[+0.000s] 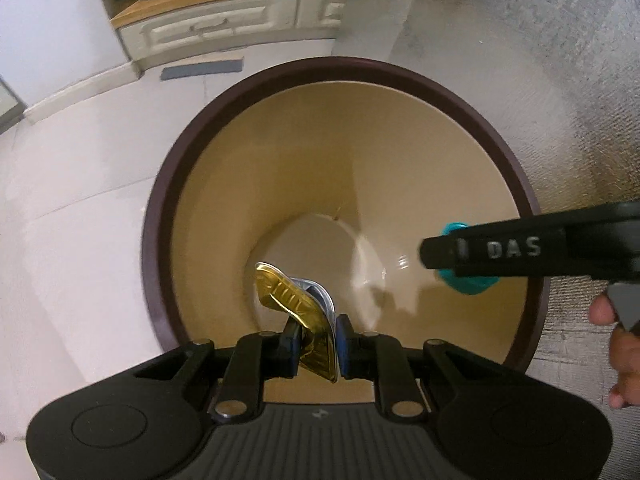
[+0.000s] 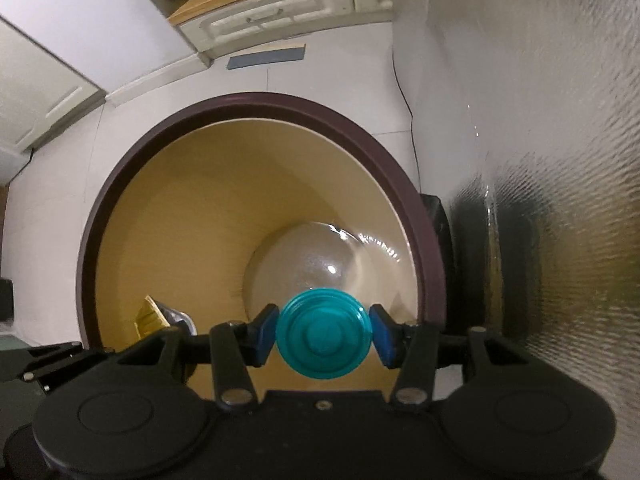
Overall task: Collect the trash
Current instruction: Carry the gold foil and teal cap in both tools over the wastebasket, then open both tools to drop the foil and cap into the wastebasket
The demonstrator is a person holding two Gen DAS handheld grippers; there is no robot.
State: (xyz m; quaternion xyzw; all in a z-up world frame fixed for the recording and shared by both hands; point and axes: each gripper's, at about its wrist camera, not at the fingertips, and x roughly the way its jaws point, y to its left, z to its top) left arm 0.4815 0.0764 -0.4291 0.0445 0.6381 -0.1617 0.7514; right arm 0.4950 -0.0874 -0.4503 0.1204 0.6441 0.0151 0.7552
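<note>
The left gripper (image 1: 318, 338) pinches a gold foil wrapper (image 1: 298, 306) between its closed blue pads, held over the open mouth of the bin (image 1: 160, 208). The right gripper (image 2: 325, 334) clamps a teal round lid (image 2: 325, 334), possibly a bottle cap, above the same tan-lined, dark-rimmed bin, which stands on pale floor tiles (image 1: 80, 140).

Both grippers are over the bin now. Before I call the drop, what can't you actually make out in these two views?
- Left wrist view: the lower end of the gold foil wrapper is hidden behind the left gripper body.
- Left wrist view: the teal round plastic lid is mostly covered by the right gripper.
- Both views: the near rim of the brown-rimmed tan trash bin is cut off by the gripper bodies.
- Right wrist view: glare blurs the bin's bottom.
</note>
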